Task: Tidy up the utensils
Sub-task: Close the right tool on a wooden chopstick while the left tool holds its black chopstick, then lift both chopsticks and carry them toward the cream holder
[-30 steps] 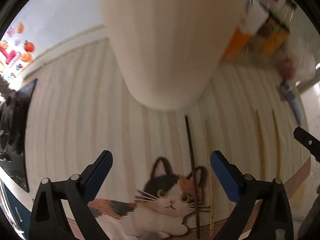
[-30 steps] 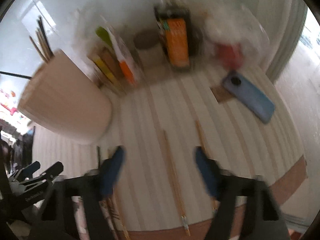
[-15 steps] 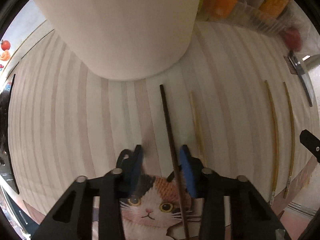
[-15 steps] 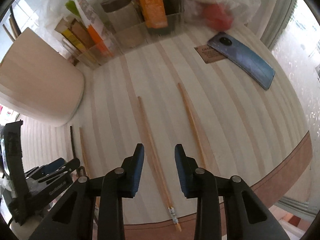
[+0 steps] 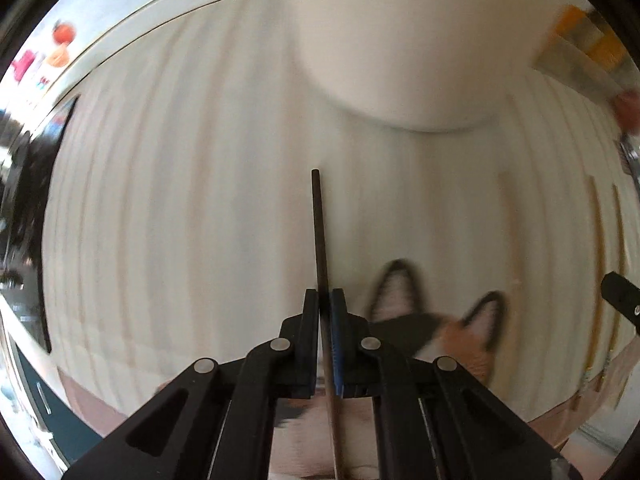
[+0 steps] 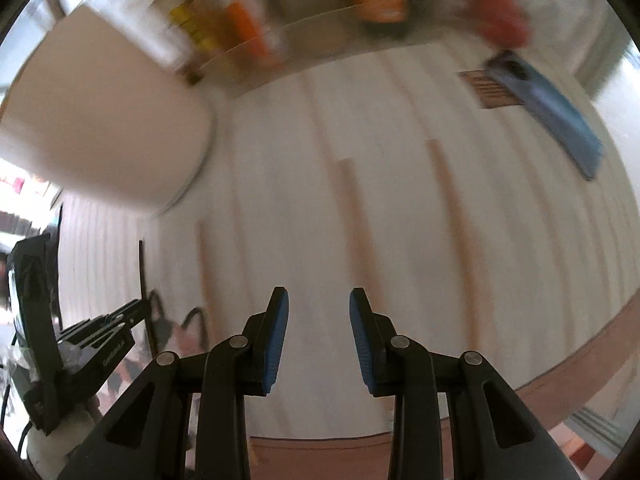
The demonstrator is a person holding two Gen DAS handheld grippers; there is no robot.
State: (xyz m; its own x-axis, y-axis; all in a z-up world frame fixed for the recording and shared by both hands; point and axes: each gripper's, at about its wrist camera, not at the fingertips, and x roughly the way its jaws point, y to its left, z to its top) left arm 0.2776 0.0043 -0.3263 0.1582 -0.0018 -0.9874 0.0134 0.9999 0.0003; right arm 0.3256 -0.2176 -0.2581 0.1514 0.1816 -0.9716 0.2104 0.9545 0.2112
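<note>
Pale striped cloth [image 5: 192, 208] covers the table under both tools, with a brown border at its near edge and a printed cat [image 5: 452, 328] just right of the left gripper [image 5: 325, 300]. That gripper points down at the cloth, and its blue-padded jaws are clamped on a dark chopstick [image 5: 319, 224]. The stick is thin, straight and nearly black, with a blunt squared tip; it runs forward from between the pads toward the cream utensil holder [image 5: 416, 40], whose rounded base stands just ahead of the tip without touching it.

Further right of the left gripper, three light wooden chopsticks lie on the cloth, blurred. In the right wrist view the right gripper [image 6: 319, 300] hovers over the cloth with its jaws partly apart and nothing between the pads. One light wooden chopstick [image 6: 354, 216] lies just ahead of its fingertips, a second [image 6: 454, 220] to its right, and a third [image 6: 206, 264] to its left. A blue phone [image 6: 556, 108] lies far ahead on the right, beside blurred packets.
</note>
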